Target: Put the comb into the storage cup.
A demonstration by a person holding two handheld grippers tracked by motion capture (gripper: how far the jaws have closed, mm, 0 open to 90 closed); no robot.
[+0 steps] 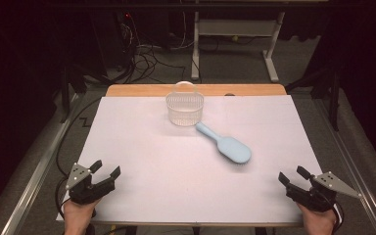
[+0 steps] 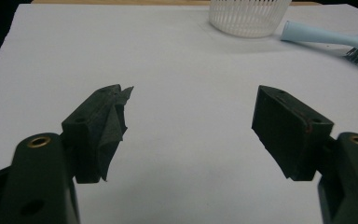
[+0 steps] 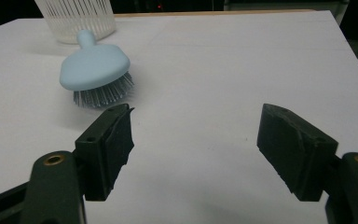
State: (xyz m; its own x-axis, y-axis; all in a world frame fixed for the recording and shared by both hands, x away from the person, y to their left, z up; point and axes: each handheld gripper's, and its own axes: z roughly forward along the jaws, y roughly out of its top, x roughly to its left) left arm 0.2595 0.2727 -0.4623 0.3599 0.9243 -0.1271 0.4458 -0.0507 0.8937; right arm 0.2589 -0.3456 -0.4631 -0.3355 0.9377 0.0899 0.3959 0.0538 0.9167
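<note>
A light blue hairbrush (image 1: 225, 143) lies bristles down in the middle of the white table, its handle end close to a clear ribbed plastic basket (image 1: 184, 107) standing behind it. My left gripper (image 1: 105, 170) rests at the table's front left corner, open, with nothing between its jaws. My right gripper (image 1: 293, 176) sits at the front right corner, also open and empty. From the left gripper (image 2: 191, 121), the basket (image 2: 248, 16) and the hairbrush (image 2: 326, 37) are far ahead to the right. Past the right gripper (image 3: 196, 140), the hairbrush (image 3: 94, 65) lies ahead to the left with the basket (image 3: 77, 18) behind it.
The white table top (image 1: 142, 156) has a wooden strip (image 1: 137, 90) along its far edge. Metal rails (image 1: 34, 171) run down both sides. Beyond the table are cables (image 1: 142, 56) on the floor and a white desk frame (image 1: 235, 29).
</note>
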